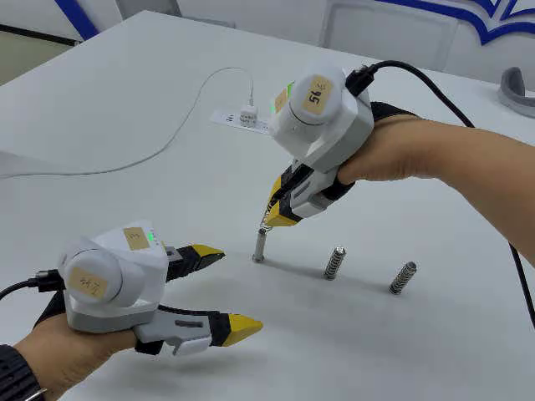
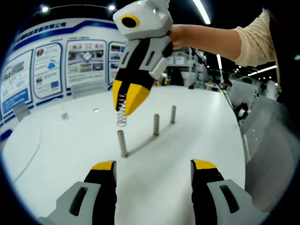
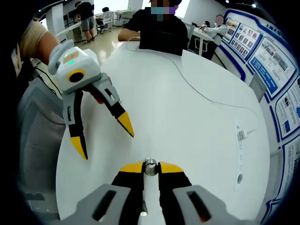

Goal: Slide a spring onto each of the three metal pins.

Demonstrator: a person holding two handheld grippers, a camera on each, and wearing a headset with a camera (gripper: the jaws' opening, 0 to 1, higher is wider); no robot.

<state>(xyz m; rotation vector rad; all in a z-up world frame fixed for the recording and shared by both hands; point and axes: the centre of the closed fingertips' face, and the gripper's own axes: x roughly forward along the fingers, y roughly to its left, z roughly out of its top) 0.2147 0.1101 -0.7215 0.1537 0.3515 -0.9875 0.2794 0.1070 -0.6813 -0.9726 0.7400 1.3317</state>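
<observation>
Head view: right gripper (image 1: 269, 219) clamps a spring (image 2: 122, 115) above the bare pin (image 1: 260, 245); left gripper (image 1: 236, 288) gapes empty.

Three pins set in row on table (image 1: 125, 109), well apart, all upright.
Bare pin (image 1: 260, 246): short grey metal rod at left end of row as seen in head view, nothing on it.
Middle pin (image 1: 334, 262) and end pin (image 1: 403, 277): each sleeved in silver coil over nearly full height.
Loose spring (image 2: 122, 112): silver coil, pinched at upper end between jaws of right gripper (image 2: 127, 101), hung roughly vertical, lower end free just above bare pin's top, not yet threaded on.
</observation>
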